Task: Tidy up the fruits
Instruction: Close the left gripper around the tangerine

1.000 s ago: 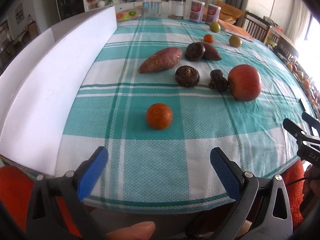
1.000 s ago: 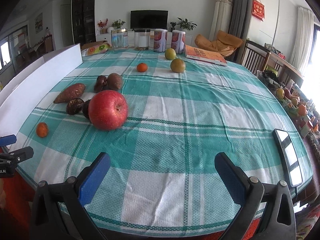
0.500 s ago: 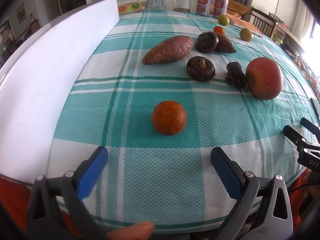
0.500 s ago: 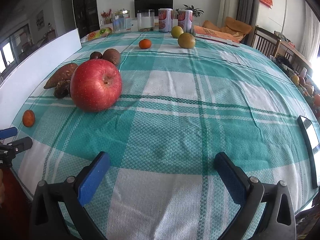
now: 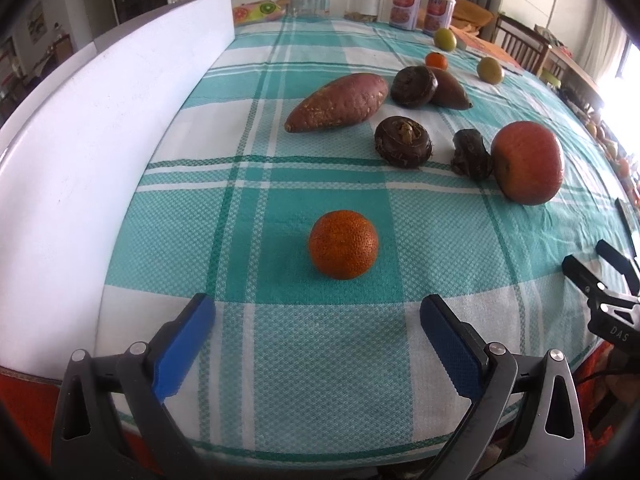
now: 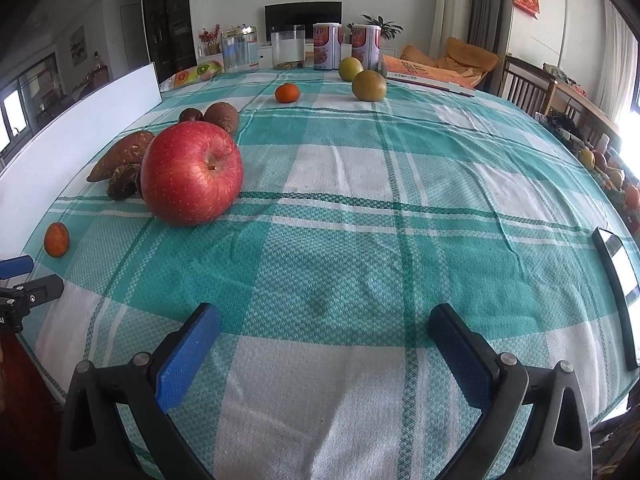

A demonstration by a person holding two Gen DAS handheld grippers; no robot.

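A small orange [image 5: 343,244] lies on the checked tablecloth just ahead of my left gripper [image 5: 316,316], which is open and empty. Behind it are a sweet potato [image 5: 338,102], several dark brown tubers [image 5: 403,142] and a big red apple [image 5: 527,162]. In the right wrist view the apple [image 6: 192,174] sits ahead and left of my open, empty right gripper [image 6: 324,326]. A second small orange [image 6: 287,93] and two green fruits [image 6: 369,85] lie farther back.
A white board [image 5: 80,152] stands along the table's left edge. Jars [image 6: 239,54] and two cans [image 6: 327,46] line the far end beside an orange book [image 6: 424,74]. A phone [image 6: 618,280] lies at the right edge. Chairs stand to the right.
Both grippers have moved forward over the table. The small orange is nearer the left gripper and the apple is nearer the right one. Both stayed open.
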